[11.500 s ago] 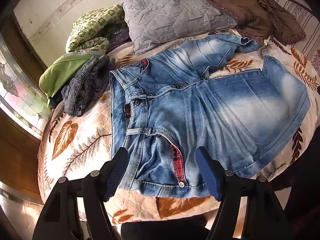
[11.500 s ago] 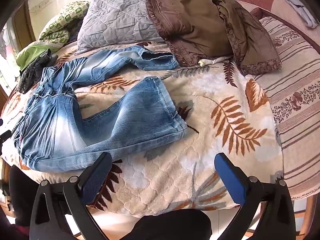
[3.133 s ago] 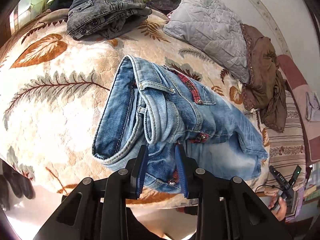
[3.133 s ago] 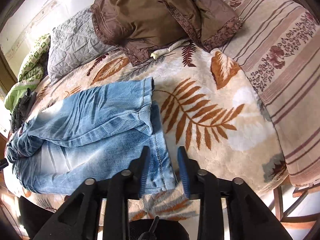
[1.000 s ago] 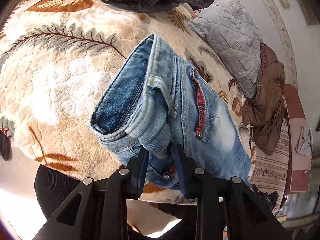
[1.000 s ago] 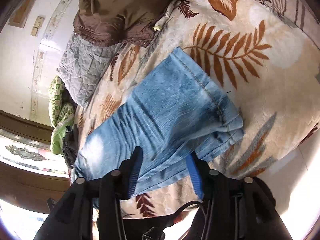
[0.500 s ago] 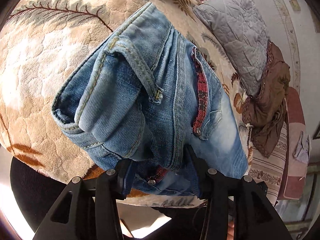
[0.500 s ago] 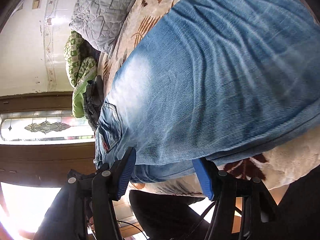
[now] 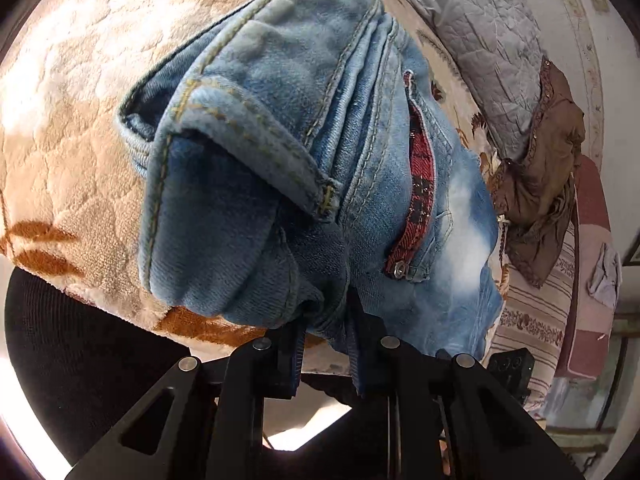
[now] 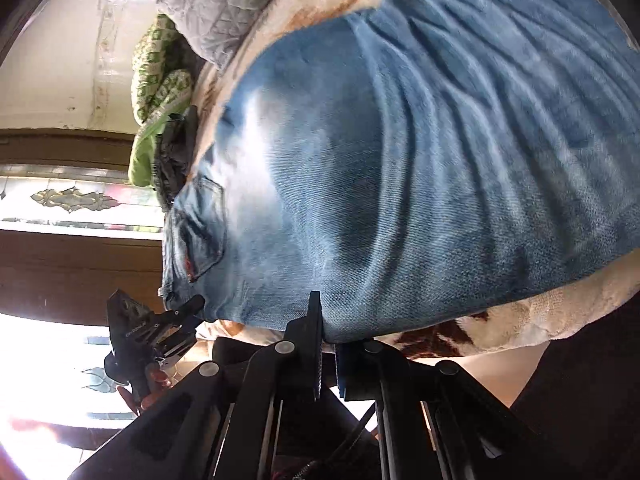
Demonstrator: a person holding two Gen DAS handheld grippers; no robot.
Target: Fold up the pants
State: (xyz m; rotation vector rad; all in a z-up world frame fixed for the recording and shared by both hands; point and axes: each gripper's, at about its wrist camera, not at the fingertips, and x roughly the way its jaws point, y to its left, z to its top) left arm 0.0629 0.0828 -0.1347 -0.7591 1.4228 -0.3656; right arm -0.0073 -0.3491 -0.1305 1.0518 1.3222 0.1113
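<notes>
The blue jeans (image 9: 304, 128) lie folded lengthwise on the leaf-patterned bed cover (image 9: 68, 92). My left gripper (image 9: 326, 332) is shut on the bunched waistband end at the near bed edge; a red plaid pocket trim (image 9: 418, 184) faces up. In the right wrist view the jeans (image 10: 420, 168) fill the frame. My right gripper (image 10: 328, 344) is shut on their near folded edge, further along the legs. The left gripper (image 10: 160, 328) shows at the waistband end at left.
A grey quilted pillow (image 9: 476, 40) and a brown garment (image 9: 540, 168) lie at the head of the bed. A striped cover (image 9: 536, 312) is at the far right. Green bedding (image 10: 160, 92) and dark folded clothes (image 10: 176, 160) sit beyond the waistband.
Both grippers opened briefly and moved in close, then shut again on the jeans' near edge. The right gripper has shifted from the hems toward the middle of the legs.
</notes>
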